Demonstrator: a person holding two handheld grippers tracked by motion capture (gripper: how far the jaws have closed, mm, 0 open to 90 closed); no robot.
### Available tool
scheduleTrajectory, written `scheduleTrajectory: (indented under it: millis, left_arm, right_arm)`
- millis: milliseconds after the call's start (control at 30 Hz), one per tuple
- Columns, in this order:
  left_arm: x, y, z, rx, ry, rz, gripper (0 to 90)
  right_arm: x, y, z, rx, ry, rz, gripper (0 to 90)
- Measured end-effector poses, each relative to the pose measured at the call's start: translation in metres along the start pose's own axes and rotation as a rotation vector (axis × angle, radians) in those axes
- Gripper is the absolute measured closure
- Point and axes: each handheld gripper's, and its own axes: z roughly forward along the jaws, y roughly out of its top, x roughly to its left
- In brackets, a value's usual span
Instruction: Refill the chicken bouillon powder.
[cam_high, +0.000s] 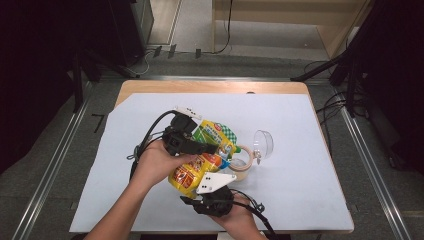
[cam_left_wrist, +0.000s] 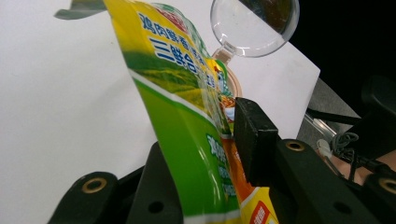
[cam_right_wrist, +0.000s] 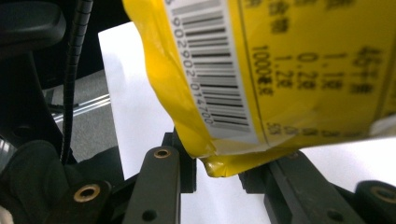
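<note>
pouch (cam_high: 202, 160) held up between two grippers, centre of the high view.
left gripper (cam_high: 212, 148) pinches its green upper part; right gripper (cam_high: 192, 200) pinches the yellow bottom corner. long axis runs upper right to lower left, top end toward a jar (cam_high: 243, 162) with its clear lid (cam_high: 263, 143) open.

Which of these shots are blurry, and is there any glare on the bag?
Right gripper view: the yellow bag is soft, its small print blurred. Left gripper view: the near jaws are out of focus, with glare streaks on the bag's green film. High view: evenly lit, fairly sharp.
</note>
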Motion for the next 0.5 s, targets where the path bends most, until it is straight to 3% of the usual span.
scheduleTrajectory:
  millis: [133,300,367,433,500]
  left_arm:
    - [0.004,0.006,0.006,0.022,-0.053,-0.070,67.8]
    - [0.004,0.013,0.011,0.044,-0.051,-0.072,65.3]
    - [0.006,0.015,0.012,0.041,-0.076,-0.102,65.3]
    - [0.007,0.016,0.014,0.049,-0.089,-0.113,70.1]
    - [0.007,0.016,0.015,0.050,-0.066,-0.115,72.6]
  right_arm:
    - [-0.001,0.002,-0.001,-0.015,0.024,0.019,73.3]
    - [0.002,0.008,-0.006,-0.035,0.024,0.001,73.5]
    - [-0.001,0.011,-0.009,-0.050,0.027,0.013,73.7]
    - [-0.006,0.012,-0.010,-0.042,0.015,0.019,73.7]
    - [-0.010,0.011,-0.008,-0.031,0.011,0.030,73.8]
